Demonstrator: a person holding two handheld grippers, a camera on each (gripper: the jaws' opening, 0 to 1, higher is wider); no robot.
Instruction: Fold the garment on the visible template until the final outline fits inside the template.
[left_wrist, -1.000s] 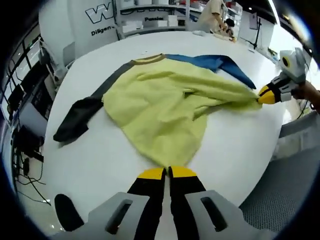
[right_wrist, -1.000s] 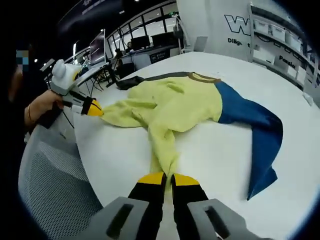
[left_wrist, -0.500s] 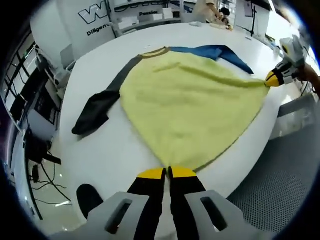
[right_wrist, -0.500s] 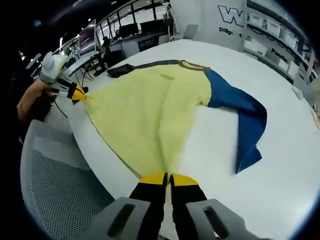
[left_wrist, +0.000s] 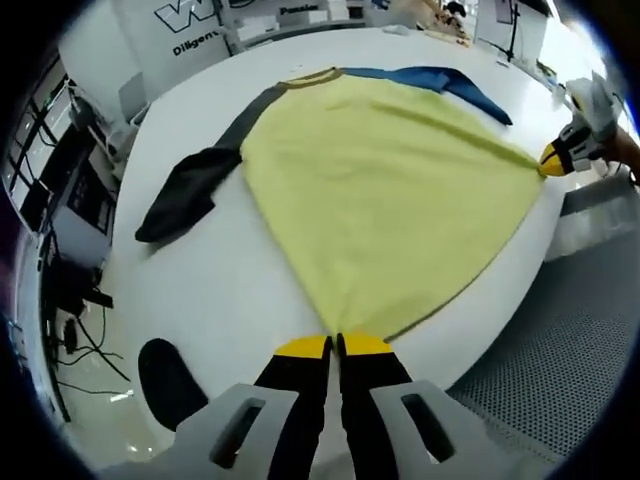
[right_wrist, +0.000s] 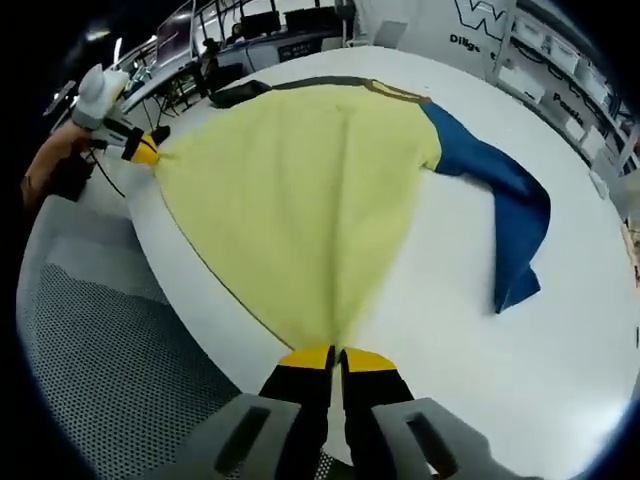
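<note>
A yellow shirt (left_wrist: 385, 190) with one dark grey sleeve (left_wrist: 190, 180) and one blue sleeve (left_wrist: 440, 82) lies spread on a white round table (left_wrist: 220, 290). My left gripper (left_wrist: 335, 347) is shut on one corner of its hem at the near table edge. In the right gripper view the same shirt (right_wrist: 300, 190) spreads out flat, its blue sleeve (right_wrist: 505, 205) bent to the right, and my right gripper (right_wrist: 334, 357) is shut on the other hem corner. Each gripper also appears in the other's view: the right gripper (left_wrist: 552, 158) and the left gripper (right_wrist: 145, 152), both stretching the hem taut.
A grey mesh chair (right_wrist: 110, 350) stands beside the table edge, also seen as mesh chair (left_wrist: 570, 330). Desks with monitors (right_wrist: 250, 25) and shelving (left_wrist: 300, 12) stand behind the table. Cables lie on the floor (left_wrist: 70, 330). White table surface (right_wrist: 540, 350) lies bare right of the blue sleeve.
The crumpled yellow body has been pulled out flat and taut between both grippers, which moved apart and back toward the table edge. Both stay shut on the hem corners.
</note>
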